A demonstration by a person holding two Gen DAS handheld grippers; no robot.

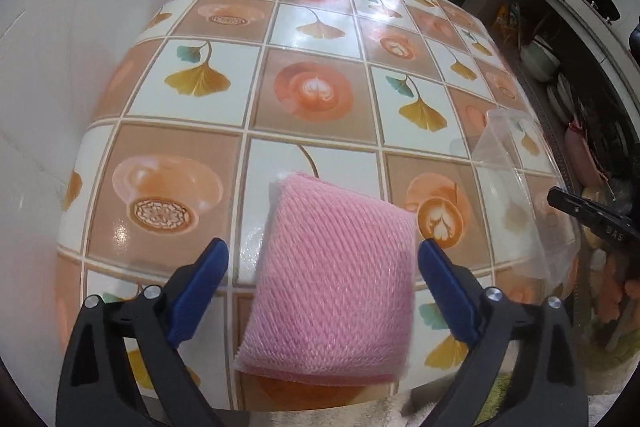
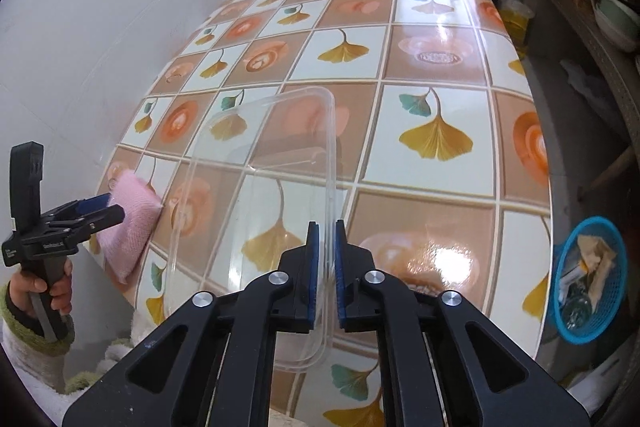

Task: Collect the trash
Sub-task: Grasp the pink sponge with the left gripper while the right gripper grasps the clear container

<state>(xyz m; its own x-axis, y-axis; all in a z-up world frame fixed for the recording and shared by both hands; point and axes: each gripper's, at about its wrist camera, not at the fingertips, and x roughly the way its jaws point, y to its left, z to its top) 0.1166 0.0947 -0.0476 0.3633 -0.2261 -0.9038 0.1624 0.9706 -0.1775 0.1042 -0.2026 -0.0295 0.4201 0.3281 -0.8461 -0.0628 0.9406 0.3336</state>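
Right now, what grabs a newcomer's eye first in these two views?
The pink pad dominates the left wrist view, lying at the near edge of the table between the open blue fingers of the left gripper. In the right wrist view, the right gripper is shut on the rim of a clear tray tilted over the table. A blue basket holding scraps sits off the table's right edge.

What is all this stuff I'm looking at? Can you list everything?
Foam net: one, pink, on the table's near edge, between the left gripper's fingers.
Plastic tray: one, clear, pinched at its rim by the right gripper.
Basket: one, blue, beside the table on the right, with scraps inside.
Table: one, tiled leaf and coffee pattern.
Oil bottle: one, yellowish, past the far corner.
Left gripper: black, blue pads, open.
Right gripper: black, blue pads, shut.
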